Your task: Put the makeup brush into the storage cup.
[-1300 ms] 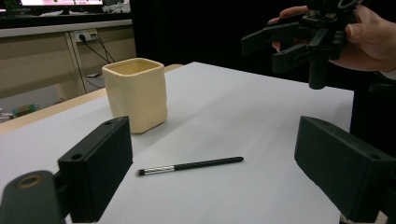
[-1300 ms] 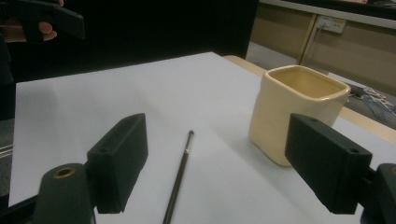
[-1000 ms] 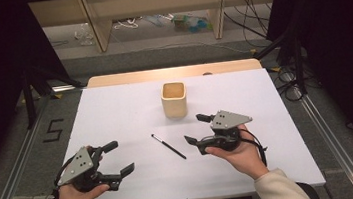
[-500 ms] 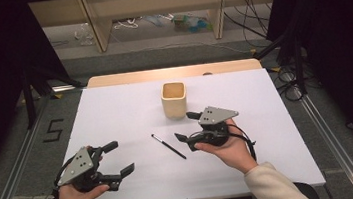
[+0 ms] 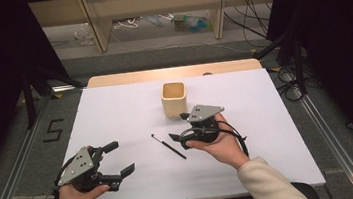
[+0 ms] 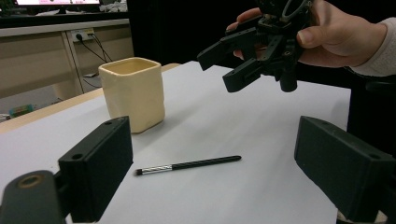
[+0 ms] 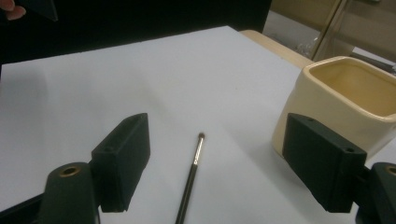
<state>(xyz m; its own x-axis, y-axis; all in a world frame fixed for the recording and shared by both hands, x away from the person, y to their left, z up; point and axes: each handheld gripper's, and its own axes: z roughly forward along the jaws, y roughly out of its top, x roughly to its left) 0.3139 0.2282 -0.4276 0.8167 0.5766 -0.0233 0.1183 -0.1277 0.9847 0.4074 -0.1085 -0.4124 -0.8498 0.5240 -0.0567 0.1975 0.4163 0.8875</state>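
Right gripper (image 5: 178, 130) wide-jawed above brush (image 5: 168, 146), cup (image 5: 174, 99) close behind.

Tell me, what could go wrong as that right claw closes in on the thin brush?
The brush is thin and lies flat on the white table, so the open right claw might slip off it or flick it away. The cream cup stands close beside that claw, and a sideways swing could knock it. The left claw is open and well apart from the brush, so it could hardly steady anything quickly.
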